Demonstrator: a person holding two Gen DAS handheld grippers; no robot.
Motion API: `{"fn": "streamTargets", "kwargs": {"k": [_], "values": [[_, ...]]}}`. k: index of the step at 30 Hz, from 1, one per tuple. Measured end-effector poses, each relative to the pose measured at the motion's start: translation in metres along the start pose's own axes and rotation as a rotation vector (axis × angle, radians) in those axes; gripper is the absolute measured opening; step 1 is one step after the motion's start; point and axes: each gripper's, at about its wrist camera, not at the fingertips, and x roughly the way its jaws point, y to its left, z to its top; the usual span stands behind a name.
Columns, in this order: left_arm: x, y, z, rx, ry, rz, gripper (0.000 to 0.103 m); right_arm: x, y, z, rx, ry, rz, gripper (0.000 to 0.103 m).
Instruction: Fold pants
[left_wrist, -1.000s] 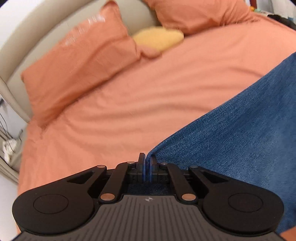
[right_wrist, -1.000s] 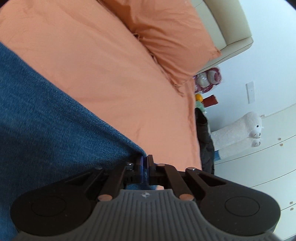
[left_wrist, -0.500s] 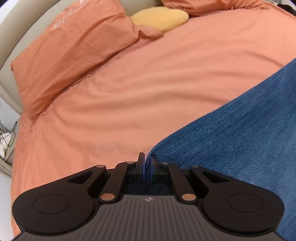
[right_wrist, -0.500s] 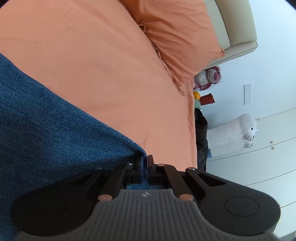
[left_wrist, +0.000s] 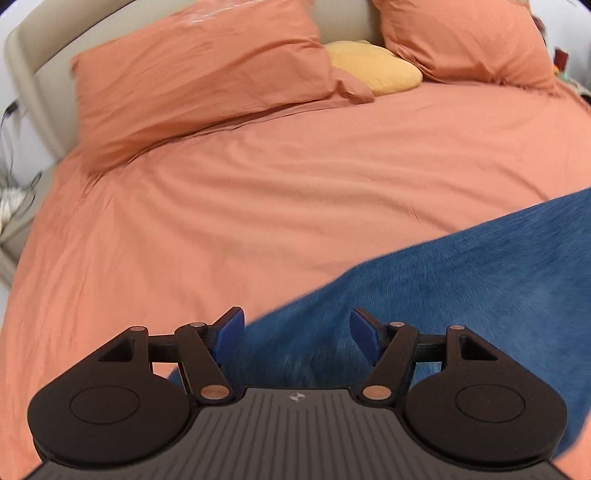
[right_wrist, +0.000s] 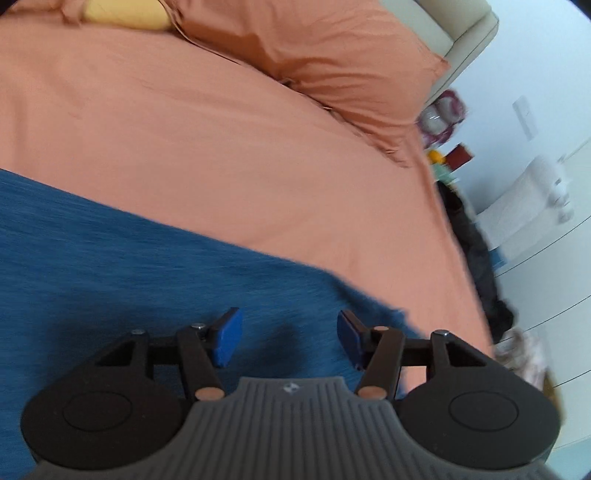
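Observation:
The blue denim pants (left_wrist: 461, 280) lie on the orange bed cover (left_wrist: 258, 206). In the left wrist view their edge runs diagonally from lower left to right. My left gripper (left_wrist: 297, 332) hovers over that edge; its jaws are opening wide, and its blue pads (left_wrist: 231, 328) press on nothing. In the right wrist view the pants (right_wrist: 129, 266) fill the lower left, with a corner near the bed's right side. My right gripper (right_wrist: 290, 334) is above that corner, jaws opening, the denim lying below them and not pinched.
Two orange pillows (left_wrist: 199, 77) and a yellow cushion (left_wrist: 373, 66) lie against the beige headboard (left_wrist: 26, 66). Right of the bed (right_wrist: 221, 140) are dark clothing (right_wrist: 476, 258), a white plush toy (right_wrist: 532, 192) and white cabinets. Cables hang at the bed's left side.
Both grippers were shut on the denim edge and have let go, their jaws now spread. Both have rolled and drawn back, so more of the pants and pillows shows.

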Motion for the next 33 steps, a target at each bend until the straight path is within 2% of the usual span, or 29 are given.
{"fn": "streamTargets", "kwargs": {"k": [6, 10, 14, 16, 18, 23, 26, 30, 33], "values": [[-0.053, 0.035, -0.037, -0.118, 0.049, -0.007, 0.075, -0.08, 0.046, -0.03, 0.115, 0.01, 0.299, 0.053], [-0.071, 0.055, -0.072, -0.219, 0.053, -0.031, 0.075, -0.137, 0.088, -0.055, 0.137, -0.016, 0.467, 0.05], [-0.072, 0.076, -0.113, -0.371, 0.065, -0.11, 0.075, -0.184, 0.13, -0.083, 0.117, -0.055, 0.606, 0.046], [-0.071, 0.085, -0.134, -0.441, 0.071, -0.153, 0.075, -0.201, 0.151, -0.097, 0.105, -0.061, 0.667, 0.042], [-0.067, 0.092, -0.152, -0.512, 0.06, -0.179, 0.075, -0.213, 0.172, -0.111, 0.089, -0.065, 0.719, 0.041], [-0.048, 0.114, -0.177, -0.694, 0.029, -0.247, 0.075, -0.232, 0.229, -0.131, 0.034, -0.087, 0.79, 0.04], [-0.032, 0.126, -0.185, -0.774, 0.017, -0.266, 0.075, -0.232, 0.256, -0.125, -0.022, -0.134, 0.77, 0.039], [-0.006, 0.142, -0.197, -0.918, 0.006, -0.315, 0.075, -0.216, 0.279, -0.112, -0.032, -0.115, 0.739, 0.039], [0.017, 0.146, -0.206, -1.011, 0.007, -0.35, 0.072, -0.21, 0.288, -0.109, -0.013, -0.105, 0.735, 0.031]]}}
